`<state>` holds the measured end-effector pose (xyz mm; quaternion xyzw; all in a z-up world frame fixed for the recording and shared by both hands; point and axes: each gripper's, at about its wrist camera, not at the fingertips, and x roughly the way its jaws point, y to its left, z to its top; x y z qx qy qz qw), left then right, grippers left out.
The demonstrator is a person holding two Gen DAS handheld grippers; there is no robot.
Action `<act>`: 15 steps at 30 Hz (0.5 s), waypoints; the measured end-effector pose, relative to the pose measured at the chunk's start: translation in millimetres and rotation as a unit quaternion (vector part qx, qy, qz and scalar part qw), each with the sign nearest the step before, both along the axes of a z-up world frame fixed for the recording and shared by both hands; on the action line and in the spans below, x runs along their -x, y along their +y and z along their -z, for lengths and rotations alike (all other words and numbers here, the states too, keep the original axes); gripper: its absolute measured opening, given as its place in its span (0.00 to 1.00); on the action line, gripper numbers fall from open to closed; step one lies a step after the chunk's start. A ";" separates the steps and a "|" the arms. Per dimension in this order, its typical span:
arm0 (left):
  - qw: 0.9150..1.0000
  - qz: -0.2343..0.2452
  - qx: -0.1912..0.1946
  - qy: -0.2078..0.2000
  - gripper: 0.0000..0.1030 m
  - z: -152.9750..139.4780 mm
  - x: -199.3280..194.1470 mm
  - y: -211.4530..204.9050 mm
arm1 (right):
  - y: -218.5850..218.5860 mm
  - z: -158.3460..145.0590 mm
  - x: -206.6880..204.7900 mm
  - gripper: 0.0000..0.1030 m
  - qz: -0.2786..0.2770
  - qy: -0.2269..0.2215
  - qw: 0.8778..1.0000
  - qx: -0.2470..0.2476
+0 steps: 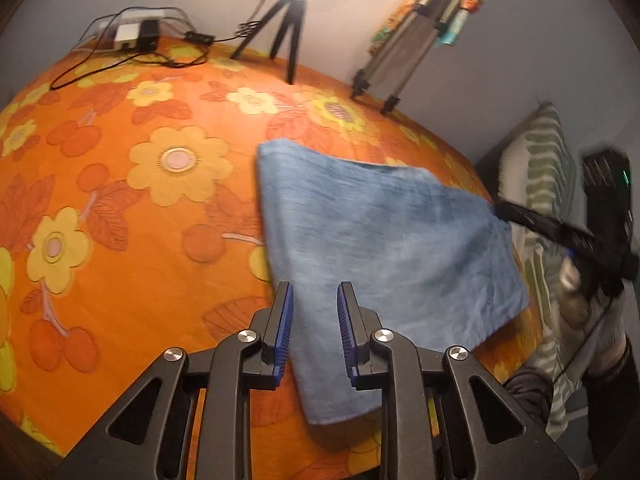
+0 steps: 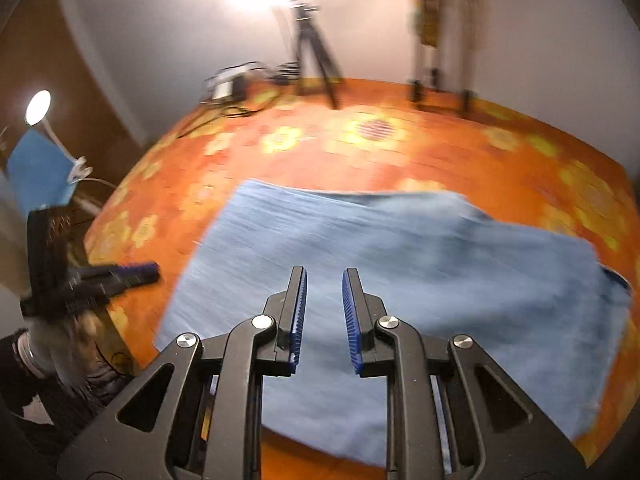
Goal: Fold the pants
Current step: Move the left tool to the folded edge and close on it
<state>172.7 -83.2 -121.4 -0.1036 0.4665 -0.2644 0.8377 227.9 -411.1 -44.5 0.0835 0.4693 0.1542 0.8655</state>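
Observation:
Light blue pants lie folded into a flat rectangle on the orange flowered tablecloth. My left gripper is open and empty, held above the pants' near left edge. My right gripper is open and empty, held above the pants, which fill the middle of the right wrist view. The right gripper also shows at the right edge of the left wrist view, beside the pants' far right corner. The left gripper shows at the left of the right wrist view, off the pants. Both views are motion-blurred.
A black tripod and a silver tripod stand at the table's far edge, with a small box and cables at the far left. A green striped cushion lies beyond the right edge. A lamp stands off the left.

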 end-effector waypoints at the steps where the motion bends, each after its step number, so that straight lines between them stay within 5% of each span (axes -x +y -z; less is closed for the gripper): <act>1: 1.000 0.010 -0.001 -0.005 0.20 -0.7 2.8 -2.4 | 12.4 1.7 -5.9 0.18 -0.009 -0.003 1.000 -0.007; 5: 0.998 0.054 0.005 -0.026 0.20 -3.5 12.4 -18.7 | 57.6 17.1 -41.8 0.18 -0.045 0.001 0.999 -0.023; 11: 0.997 0.067 0.010 0.024 0.20 21.3 7.3 -21.4 | 110.6 55.2 -100.4 0.17 -0.062 0.046 0.995 -0.059; 15: 0.996 0.075 0.006 0.036 0.20 28.8 10.3 -16.3 | 140.5 72.7 -119.9 0.17 -0.084 0.064 0.994 -0.039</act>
